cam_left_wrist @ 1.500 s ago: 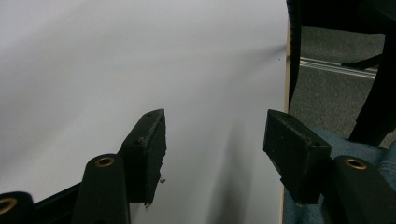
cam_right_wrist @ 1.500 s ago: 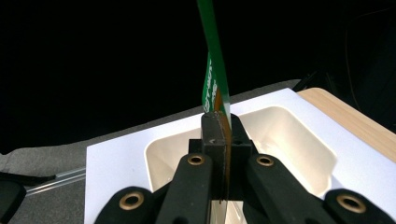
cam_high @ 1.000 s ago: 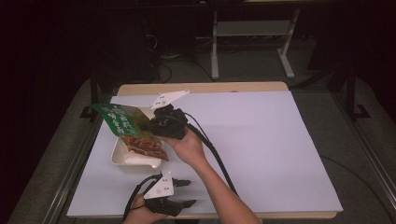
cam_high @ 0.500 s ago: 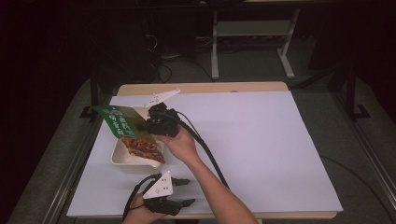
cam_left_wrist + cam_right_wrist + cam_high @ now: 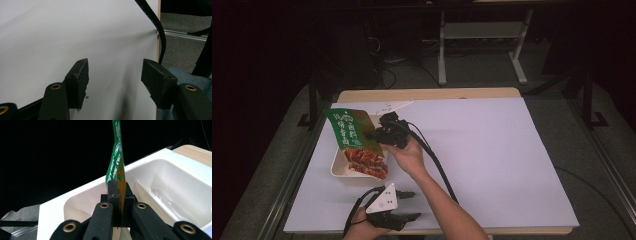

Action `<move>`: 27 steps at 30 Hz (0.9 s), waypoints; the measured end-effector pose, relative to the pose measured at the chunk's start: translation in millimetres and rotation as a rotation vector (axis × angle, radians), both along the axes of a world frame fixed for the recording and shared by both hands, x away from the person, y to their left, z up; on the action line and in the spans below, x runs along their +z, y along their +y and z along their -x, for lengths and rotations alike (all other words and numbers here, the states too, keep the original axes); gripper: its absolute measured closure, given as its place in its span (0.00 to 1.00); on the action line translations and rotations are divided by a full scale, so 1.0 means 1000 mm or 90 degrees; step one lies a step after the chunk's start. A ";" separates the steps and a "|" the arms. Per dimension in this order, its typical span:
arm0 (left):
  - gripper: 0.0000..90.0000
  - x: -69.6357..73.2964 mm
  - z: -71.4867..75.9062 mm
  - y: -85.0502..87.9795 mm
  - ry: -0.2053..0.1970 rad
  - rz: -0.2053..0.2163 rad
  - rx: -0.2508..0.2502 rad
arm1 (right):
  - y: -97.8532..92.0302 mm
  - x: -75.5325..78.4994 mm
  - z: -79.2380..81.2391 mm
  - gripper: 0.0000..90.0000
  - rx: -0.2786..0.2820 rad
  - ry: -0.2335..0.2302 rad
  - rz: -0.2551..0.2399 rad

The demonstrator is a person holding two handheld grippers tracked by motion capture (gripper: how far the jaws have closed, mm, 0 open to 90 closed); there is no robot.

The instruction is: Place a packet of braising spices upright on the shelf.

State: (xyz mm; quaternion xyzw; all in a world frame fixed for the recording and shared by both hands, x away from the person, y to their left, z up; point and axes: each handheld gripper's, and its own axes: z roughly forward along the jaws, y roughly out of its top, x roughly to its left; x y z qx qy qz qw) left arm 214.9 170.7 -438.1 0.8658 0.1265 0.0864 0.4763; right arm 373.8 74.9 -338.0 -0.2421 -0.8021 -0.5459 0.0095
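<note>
The right gripper (image 5: 117, 195) pinched only the edge of the green snack packet (image 5: 353, 134), held above the white tray (image 5: 341, 170); that thin hold looked liable to slip, dropping the packet onto the food. The left gripper (image 5: 113, 80) rested wide open and empty on the white table cover (image 5: 50, 32), too far off to steady the tray.

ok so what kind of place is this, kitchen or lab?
Looks like a lab or recording setup, not a kitchen: a table covered in plain white sheeting, cables on the floor behind it, dark surroundings, and a person working cabled tongs over a food tray.
</note>
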 end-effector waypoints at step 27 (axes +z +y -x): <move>0.42 -0.002 0.000 -0.001 0.001 -0.006 -0.003 | -0.012 -0.011 0.006 0.99 0.001 -0.011 0.008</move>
